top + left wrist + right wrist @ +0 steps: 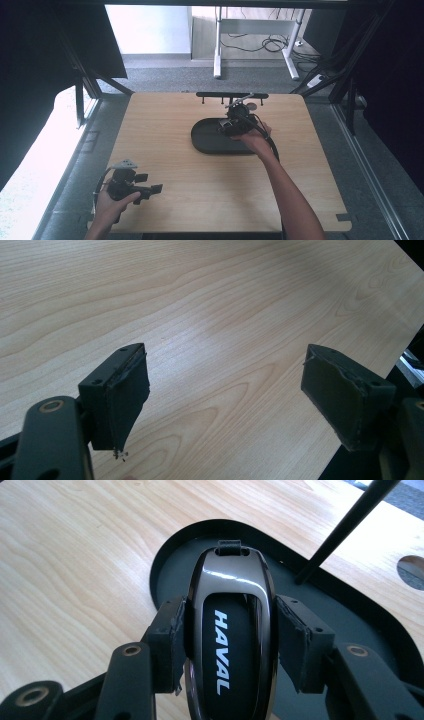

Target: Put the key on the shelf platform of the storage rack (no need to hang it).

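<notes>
A glossy black car key fob lettered HAVAL sits between the pads of my right gripper, which is shut on its sides. It hangs over the black oval tray, close to the tray's near rim. In the high view the right gripper is over the tray at mid table. My left gripper stands open above bare wood, nothing between its pads. From above, the left gripper is near the table's front left corner.
A black rack with small pegs stands along the far edge of the wooden table. A thin black rod slants up from the tray's far side. The table's right edge drops off close to the left gripper.
</notes>
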`<act>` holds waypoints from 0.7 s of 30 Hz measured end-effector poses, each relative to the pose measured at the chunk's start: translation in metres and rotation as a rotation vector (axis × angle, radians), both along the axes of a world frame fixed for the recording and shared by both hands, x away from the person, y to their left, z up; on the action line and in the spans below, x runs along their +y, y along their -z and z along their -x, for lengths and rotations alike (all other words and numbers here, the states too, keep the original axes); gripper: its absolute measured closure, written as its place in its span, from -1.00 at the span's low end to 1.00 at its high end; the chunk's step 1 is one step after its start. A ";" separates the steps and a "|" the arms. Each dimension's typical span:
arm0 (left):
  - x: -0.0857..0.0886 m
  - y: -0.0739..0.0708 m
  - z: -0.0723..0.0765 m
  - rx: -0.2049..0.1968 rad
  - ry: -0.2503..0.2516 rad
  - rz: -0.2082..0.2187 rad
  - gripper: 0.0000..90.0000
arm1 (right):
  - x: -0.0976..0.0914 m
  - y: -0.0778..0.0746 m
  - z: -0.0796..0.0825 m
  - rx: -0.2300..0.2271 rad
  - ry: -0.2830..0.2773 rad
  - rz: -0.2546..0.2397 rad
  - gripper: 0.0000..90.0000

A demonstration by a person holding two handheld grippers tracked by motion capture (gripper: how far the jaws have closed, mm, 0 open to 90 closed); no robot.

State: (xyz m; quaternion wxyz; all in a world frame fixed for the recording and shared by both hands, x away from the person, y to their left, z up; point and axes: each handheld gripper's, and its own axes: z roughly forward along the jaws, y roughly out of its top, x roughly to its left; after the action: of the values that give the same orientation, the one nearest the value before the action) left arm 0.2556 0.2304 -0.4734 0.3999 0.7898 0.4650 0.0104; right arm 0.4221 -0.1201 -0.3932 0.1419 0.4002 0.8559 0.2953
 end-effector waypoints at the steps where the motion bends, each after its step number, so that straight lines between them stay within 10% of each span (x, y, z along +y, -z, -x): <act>1: 0.000 0.000 0.000 0.000 0.001 -0.002 -0.57 | 0.000 0.000 -0.001 -0.002 0.001 0.001 0.10; 21: 0.000 0.000 0.000 -0.002 0.000 0.001 -0.57 | -0.003 0.012 -0.020 0.004 0.054 0.028 0.10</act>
State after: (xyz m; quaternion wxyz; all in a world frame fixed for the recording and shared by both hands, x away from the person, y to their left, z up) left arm 0.2555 0.2304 -0.4732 0.4009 0.7894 0.4647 0.0110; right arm 0.4416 -0.1231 -0.4050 0.1536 0.4217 0.8491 0.2786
